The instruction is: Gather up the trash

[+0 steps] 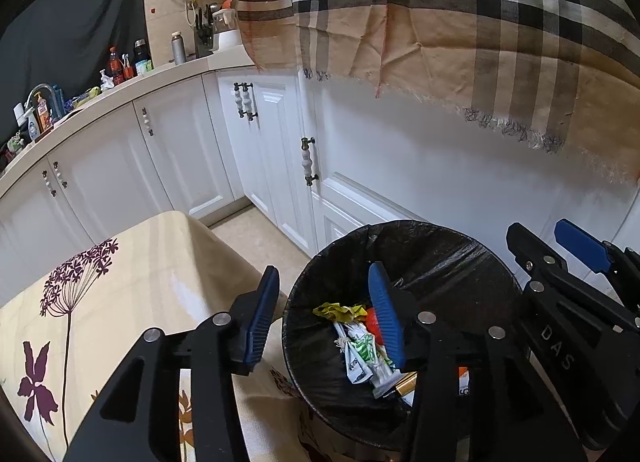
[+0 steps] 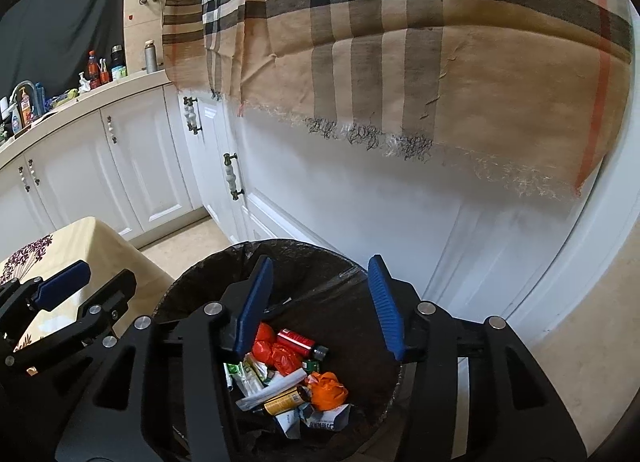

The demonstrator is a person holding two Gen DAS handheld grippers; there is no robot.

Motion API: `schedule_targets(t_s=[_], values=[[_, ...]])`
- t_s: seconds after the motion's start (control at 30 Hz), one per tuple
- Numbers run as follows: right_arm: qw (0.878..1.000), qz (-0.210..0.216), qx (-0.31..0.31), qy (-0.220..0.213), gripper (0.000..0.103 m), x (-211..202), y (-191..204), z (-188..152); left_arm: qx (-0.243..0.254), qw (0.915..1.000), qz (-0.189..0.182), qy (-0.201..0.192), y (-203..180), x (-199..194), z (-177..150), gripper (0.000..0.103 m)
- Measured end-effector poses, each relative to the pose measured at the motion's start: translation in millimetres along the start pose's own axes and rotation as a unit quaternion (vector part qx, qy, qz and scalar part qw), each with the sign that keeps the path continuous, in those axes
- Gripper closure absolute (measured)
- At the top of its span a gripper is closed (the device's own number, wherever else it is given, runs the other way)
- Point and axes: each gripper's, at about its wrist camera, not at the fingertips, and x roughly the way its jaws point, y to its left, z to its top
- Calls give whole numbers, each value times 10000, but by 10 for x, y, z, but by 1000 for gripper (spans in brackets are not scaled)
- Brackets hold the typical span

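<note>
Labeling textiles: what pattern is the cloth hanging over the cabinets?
Tan plaid cloth with black, white and red stripes, fringed hem; clearest in the right wrist view.

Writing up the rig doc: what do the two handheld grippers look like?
Both match. The left gripper and right gripper have black plastic linkage arms with silver pivot bolts and flat, ribbed blue finger pads. White "DAS" lettering marks the right one's arm. No cables, hands or sleeves visible.

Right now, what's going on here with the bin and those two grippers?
A person is collecting trash with two hand-held grippers. Both the left gripper and the right gripper hang over the black-lined bin beside the flowered table, jaws open with nothing between them. Wrappers, orange plastic and a red can already lie inside.
</note>
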Motion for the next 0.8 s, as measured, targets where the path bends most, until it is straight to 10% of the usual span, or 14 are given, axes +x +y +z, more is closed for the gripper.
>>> schedule_targets(t_s=[0.8], values=[[9998,21,-127,-130,43,-268,166,74,-225,9988,260,-357,383,-392,-29,39]])
